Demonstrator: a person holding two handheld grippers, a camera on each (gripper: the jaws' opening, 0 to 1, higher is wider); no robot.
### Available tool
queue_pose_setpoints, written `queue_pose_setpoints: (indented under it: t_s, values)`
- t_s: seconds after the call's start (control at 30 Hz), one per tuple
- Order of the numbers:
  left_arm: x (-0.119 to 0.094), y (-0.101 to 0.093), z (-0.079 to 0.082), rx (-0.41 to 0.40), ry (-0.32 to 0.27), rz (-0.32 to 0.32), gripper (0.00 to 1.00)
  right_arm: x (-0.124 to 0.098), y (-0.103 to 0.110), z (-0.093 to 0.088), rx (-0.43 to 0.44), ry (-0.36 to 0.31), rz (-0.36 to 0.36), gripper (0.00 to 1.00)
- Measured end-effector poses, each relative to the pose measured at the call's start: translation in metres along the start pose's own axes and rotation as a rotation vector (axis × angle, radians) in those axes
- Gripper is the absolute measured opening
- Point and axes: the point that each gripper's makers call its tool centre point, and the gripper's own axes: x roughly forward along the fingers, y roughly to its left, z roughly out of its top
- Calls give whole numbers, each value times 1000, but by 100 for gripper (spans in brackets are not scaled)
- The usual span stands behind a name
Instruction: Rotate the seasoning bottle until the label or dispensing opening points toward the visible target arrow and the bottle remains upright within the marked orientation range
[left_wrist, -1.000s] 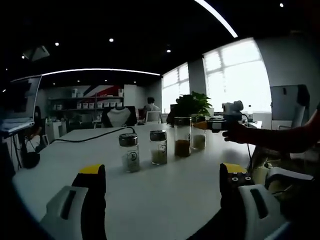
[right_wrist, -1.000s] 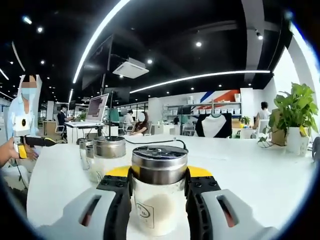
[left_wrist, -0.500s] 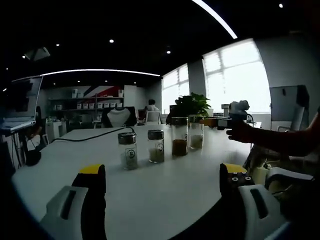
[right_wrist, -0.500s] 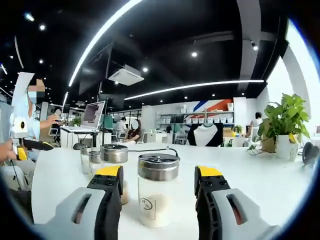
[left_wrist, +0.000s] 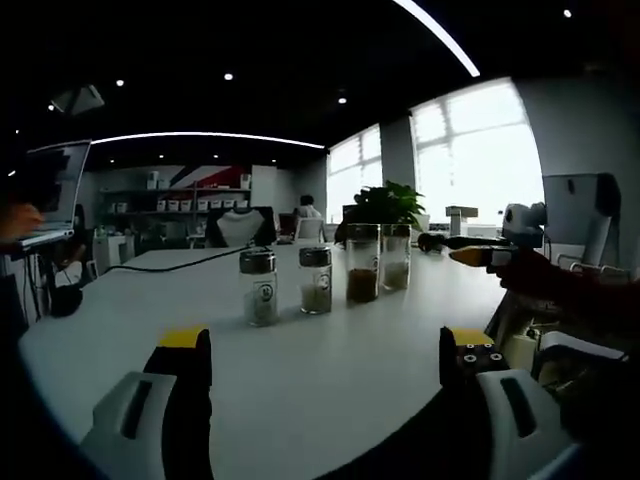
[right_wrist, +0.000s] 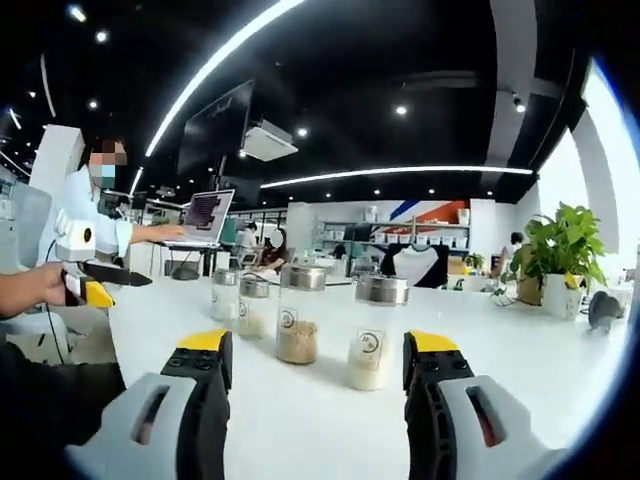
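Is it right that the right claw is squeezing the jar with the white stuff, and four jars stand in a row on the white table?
Not quite. In the right gripper view, the right claw is open and holds nothing; the jar with the white stuff stands free on the white table, beyond the claw's tips. The rest is right: four jars stand in a row.

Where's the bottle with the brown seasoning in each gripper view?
Left gripper view: the brown seasoning bottle stands right of centre, third from the left in the row of four.
Right gripper view: the same bottle stands just left of centre, second from the right.
Shared landmark: the potted plant, behind the row there, at far right here.
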Motion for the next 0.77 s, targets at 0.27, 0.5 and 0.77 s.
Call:
queue_pose_setpoints:
  t_s: [0.27, 0.5, 0.77]
  values:
    - [2, -2, 4, 1, -20, -6, 100, -2, 18, -11, 35, -13, -18, 89]
    - [9, -11, 1, 23, -20, -15, 100, 5, 24, -22, 54, -18, -30, 96]
    - [8, -9, 4, 18, -37, -6, 100, 6, 31, -17, 36, -14, -20, 99]
